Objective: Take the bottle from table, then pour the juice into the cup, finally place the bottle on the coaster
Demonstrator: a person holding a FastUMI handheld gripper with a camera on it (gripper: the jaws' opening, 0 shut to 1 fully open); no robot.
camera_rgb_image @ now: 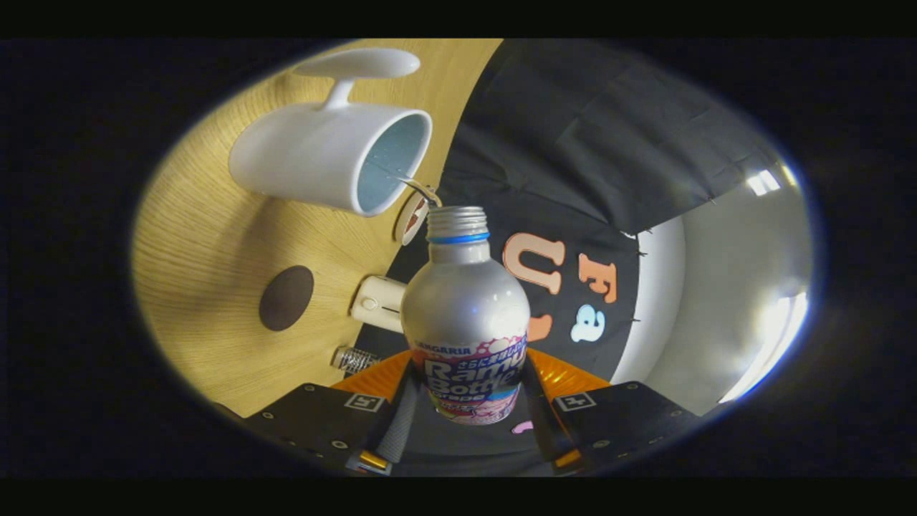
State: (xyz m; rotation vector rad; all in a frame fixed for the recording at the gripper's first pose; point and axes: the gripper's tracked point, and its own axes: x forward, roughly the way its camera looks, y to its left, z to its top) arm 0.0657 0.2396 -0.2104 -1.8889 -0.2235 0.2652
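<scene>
My gripper point(467, 401) is shut on a silver aluminium bottle point(466, 308) with a colourful label, one finger on each side of its lower body. I am rolled on my side, so the wooden table point(215, 244) stands like a wall beside the bottle. The bottle's open threaded mouth point(456, 215) points at the white cup point(329, 158), and a thin clear stream point(419, 188) runs from the mouth into the cup's pale blue inside. A dark round coaster point(286, 297) lies on the table, beside the bottle's body and on the near side of the cup.
A white saucer-like dish point(358, 64) sits beyond the cup's handle. A small cream device point(378, 302) and a little metal spring-like piece point(354, 358) lie on the table close to the bottle. The black cloth wall point(573, 143) hangs behind the table edge.
</scene>
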